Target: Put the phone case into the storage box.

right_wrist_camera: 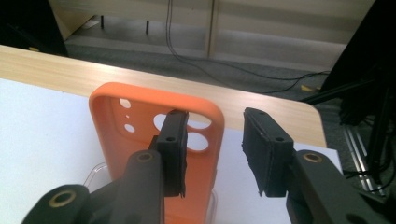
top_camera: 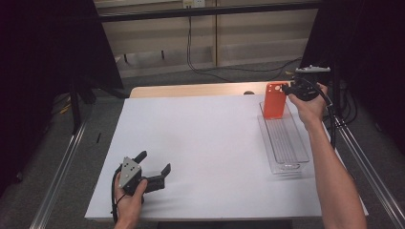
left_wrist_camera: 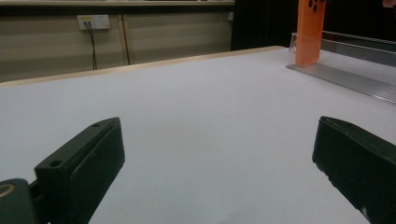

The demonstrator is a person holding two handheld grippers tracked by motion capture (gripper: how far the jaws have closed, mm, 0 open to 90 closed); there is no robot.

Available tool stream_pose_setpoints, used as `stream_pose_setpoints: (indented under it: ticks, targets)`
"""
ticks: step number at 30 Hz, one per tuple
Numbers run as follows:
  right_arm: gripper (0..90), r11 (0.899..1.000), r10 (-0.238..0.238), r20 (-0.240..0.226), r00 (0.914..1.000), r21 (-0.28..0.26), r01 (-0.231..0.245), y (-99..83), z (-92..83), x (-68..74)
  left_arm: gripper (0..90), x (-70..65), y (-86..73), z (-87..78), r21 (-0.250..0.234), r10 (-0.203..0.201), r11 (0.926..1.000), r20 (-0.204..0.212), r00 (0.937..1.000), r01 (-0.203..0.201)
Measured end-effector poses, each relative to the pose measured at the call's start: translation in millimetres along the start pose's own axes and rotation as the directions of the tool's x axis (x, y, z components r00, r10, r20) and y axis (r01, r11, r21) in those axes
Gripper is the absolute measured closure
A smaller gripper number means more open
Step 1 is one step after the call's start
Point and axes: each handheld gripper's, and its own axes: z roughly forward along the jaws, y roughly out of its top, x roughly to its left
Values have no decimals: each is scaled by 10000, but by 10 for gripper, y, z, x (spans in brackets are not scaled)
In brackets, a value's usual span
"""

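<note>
The left gripper (top_camera: pixel 154 168), jaws spread and empty, is rested well apart from the clear plastic tray (top_camera: pixel 292 155). The orange silicone phone case (top_camera: pixel 275 100) is stood upright at the tray's far end, its long axis vertical. The right gripper (right_wrist_camera: pixel 212 154), parted and not pressing, is positioned just beside the case.

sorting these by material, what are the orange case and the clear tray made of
Orange case: looks like soft silicone or matte rubbery plastic; even colour, no glare, rounded edges, moulded camera holes. Could be hard matte plastic.
Clear tray: likely rigid transparent plastic such as acrylic; the white table shows through it, with glossy highlights and fine ribs along its floor. Glass seems less likely given the thin walls.
</note>
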Motion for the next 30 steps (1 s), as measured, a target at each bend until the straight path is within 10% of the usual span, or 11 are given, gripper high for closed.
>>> stream_pose_setpoints:
  ticks: [30]
  targets:
    - [67,9996,-169,-527,9985,-252,156,-86,-182,48,21,8,9,-25,-227,-187,9996,-45,9998,186]
